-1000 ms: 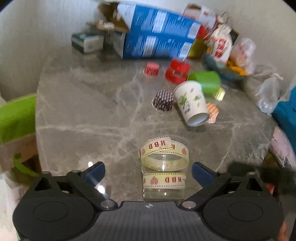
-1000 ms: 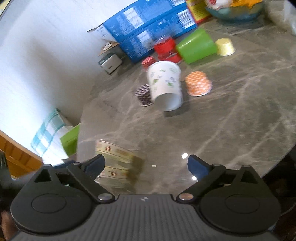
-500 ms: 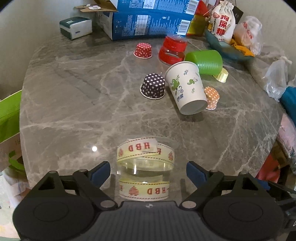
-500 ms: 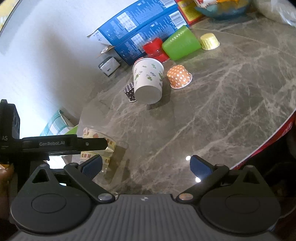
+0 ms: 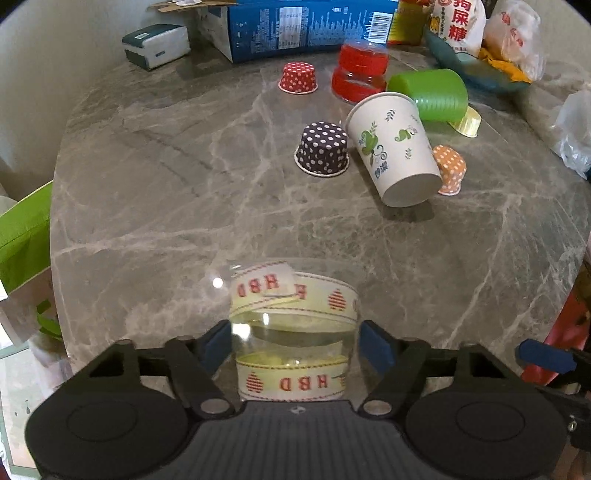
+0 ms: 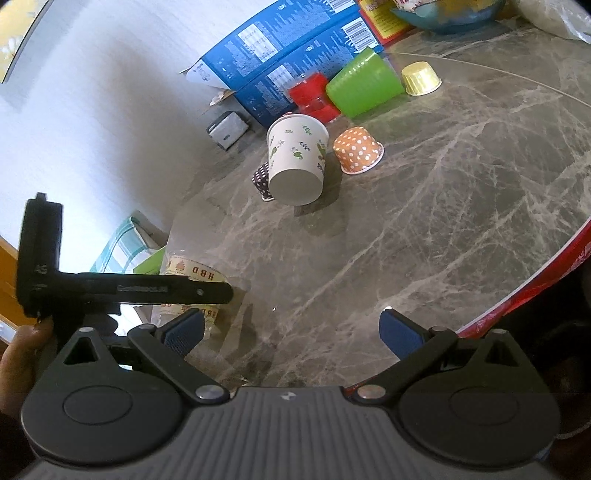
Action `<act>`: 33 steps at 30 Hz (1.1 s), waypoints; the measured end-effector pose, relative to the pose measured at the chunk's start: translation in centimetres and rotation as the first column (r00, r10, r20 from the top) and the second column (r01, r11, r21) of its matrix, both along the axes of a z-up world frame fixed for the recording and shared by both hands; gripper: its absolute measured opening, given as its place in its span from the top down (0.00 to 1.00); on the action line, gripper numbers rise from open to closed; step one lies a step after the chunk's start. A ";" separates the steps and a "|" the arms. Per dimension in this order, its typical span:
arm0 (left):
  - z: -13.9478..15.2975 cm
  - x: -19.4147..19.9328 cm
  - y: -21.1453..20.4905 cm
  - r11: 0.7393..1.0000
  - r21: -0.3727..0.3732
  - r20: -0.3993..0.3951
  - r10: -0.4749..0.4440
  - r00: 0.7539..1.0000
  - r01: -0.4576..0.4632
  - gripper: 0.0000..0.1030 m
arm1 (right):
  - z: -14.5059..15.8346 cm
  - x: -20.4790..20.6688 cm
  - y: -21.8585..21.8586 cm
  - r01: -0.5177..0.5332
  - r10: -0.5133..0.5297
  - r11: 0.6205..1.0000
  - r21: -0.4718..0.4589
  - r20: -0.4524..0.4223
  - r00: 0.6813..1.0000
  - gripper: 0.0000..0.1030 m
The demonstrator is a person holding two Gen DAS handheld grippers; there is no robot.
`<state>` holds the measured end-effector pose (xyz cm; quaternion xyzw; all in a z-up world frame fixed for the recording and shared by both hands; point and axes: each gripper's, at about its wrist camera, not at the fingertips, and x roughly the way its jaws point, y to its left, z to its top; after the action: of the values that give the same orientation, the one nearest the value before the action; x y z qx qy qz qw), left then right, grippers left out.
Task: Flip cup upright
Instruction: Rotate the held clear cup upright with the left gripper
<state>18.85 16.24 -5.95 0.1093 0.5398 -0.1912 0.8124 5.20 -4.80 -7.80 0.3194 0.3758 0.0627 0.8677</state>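
Note:
A clear plastic cup (image 5: 293, 332) wrapped in cream "HBD" ribbon stands on the grey marble table (image 5: 166, 206) near its front edge. My left gripper (image 5: 295, 347) is closed around it, blue pads touching both sides. The cup also shows in the right wrist view (image 6: 192, 275), behind the left gripper's body (image 6: 122, 290). My right gripper (image 6: 291, 332) is open and empty over the table's front. A white paper cup (image 5: 395, 147) with a leaf print lies tilted on its side mid-table; it also shows in the right wrist view (image 6: 295, 162).
Upside-down small cups stand around: dark dotted (image 5: 322, 147), red dotted (image 5: 297, 76), orange dotted (image 6: 357, 149), gold (image 6: 421, 78). A green cup (image 5: 430, 94) lies on its side, beside a red container (image 5: 360, 72). Blue boxes (image 5: 295, 26) and snack bags (image 5: 458, 22) line the back.
My left gripper has moved forward and closed its pads onto the ribbon cup. My right gripper has shifted closer to the table, staying open.

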 end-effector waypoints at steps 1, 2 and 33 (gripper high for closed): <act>0.1 0.0 0.0 1.000 0.000 0.004 -0.001 1.000 0.001 0.31 | 0.0 0.0 0.0 -0.002 0.002 1.000 -0.001 0.001 1.000 0.01; 0.1 0.1 -0.1 1.000 0.001 0.006 -0.003 1.000 0.003 0.33 | 0.1 -0.1 0.0 -0.003 0.003 1.000 -0.001 0.002 1.000 0.01; 1.8 -2.3 1.1 0.918 -0.394 0.276 0.083 0.958 0.034 0.37 | 1.1 -1.0 0.2 0.008 -0.005 0.998 -0.057 0.049 0.999 0.01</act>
<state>16.52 17.36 -4.15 -0.0369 0.3678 -0.2678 0.8897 4.23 -4.61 -6.74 0.2941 0.3549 0.0568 0.8856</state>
